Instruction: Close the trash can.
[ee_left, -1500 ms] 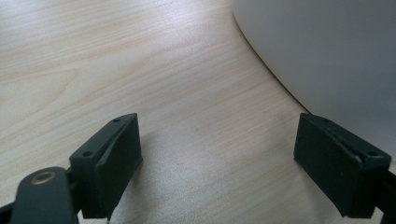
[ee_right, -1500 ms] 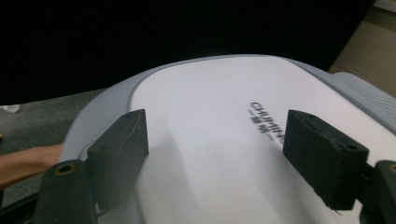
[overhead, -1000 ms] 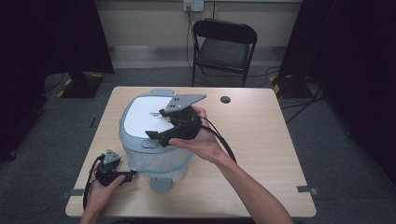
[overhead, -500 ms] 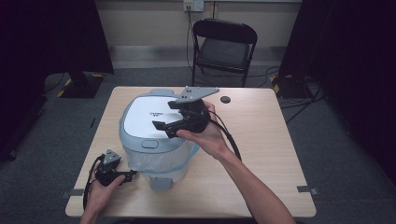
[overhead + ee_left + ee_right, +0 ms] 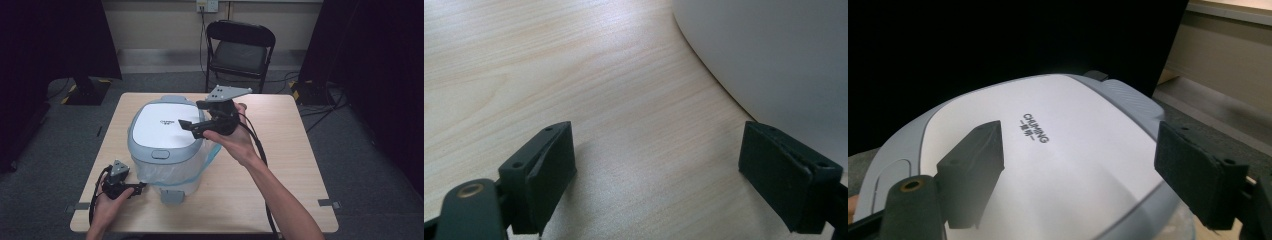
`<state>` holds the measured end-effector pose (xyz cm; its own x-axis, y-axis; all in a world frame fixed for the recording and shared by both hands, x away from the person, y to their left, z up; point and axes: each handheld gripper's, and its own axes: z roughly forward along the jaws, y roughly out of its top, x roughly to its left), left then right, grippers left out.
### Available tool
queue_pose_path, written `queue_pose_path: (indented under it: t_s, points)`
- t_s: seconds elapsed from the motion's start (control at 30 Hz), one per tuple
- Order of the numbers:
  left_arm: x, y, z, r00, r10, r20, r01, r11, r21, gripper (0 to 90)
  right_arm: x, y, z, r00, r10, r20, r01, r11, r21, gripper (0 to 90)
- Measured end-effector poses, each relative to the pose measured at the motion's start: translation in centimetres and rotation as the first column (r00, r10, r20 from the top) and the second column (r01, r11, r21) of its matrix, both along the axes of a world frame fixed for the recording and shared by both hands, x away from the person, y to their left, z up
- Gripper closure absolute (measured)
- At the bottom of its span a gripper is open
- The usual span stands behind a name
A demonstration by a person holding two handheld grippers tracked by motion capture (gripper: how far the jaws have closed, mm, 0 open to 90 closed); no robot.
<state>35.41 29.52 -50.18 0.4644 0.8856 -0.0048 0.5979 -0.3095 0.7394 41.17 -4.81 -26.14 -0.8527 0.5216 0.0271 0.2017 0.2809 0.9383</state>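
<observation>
White-lidded bin [image 5: 167, 132] beside right gripper [image 5: 192, 126]

The bin lid [image 5: 167, 127] is seen as smooth, matt plastic; the surface [image 5: 295, 165] is finished in pale, matt wood grain.

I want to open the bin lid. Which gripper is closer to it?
The right gripper: it hovers open just above the white lid. The left gripper sits low on the table beside the bin's base.
</observation>
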Motion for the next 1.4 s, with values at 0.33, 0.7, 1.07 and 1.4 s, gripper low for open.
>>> queue_pose_path:
  t_s: [0.33, 0.7, 1.07, 1.4]
  points:
    - [0.0, 0.0, 0.0, 1.0000, 0.000, 0.000, 0.000, 1.0000, 0.000, 14.4, 0.8, -2.5, 0.1, 0.9979, -0.064, 0.001, 0.064, 0.9977, 0.021, 19.4]
    - [0.0, 0.0, 0.0, 1.0000, -0.001, 0.000, 0.001, 1.0000, 0.000, 14.4, 1.2, -5.5, -0.5, 0.9828, -0.185, 0.001, 0.185, 0.9822, 0.034, 19.0]
    - [0.0, 0.0, 0.0, 1.0000, 0.000, 0.000, 0.000, 1.0000, 0.001, 14.4, 1.3, -8.5, -2.4, 0.9607, -0.276, -0.028, 0.276, 0.9611, 0.001, 18.7]
    - [0.0, 0.0, 0.0, 1.0000, 0.000, 0.000, 0.000, 1.0000, 0.001, 14.4, 1.4, -11.6, -4.8, 0.9347, -0.349, -0.065, 0.349, 0.9370, -0.023, 18.5]
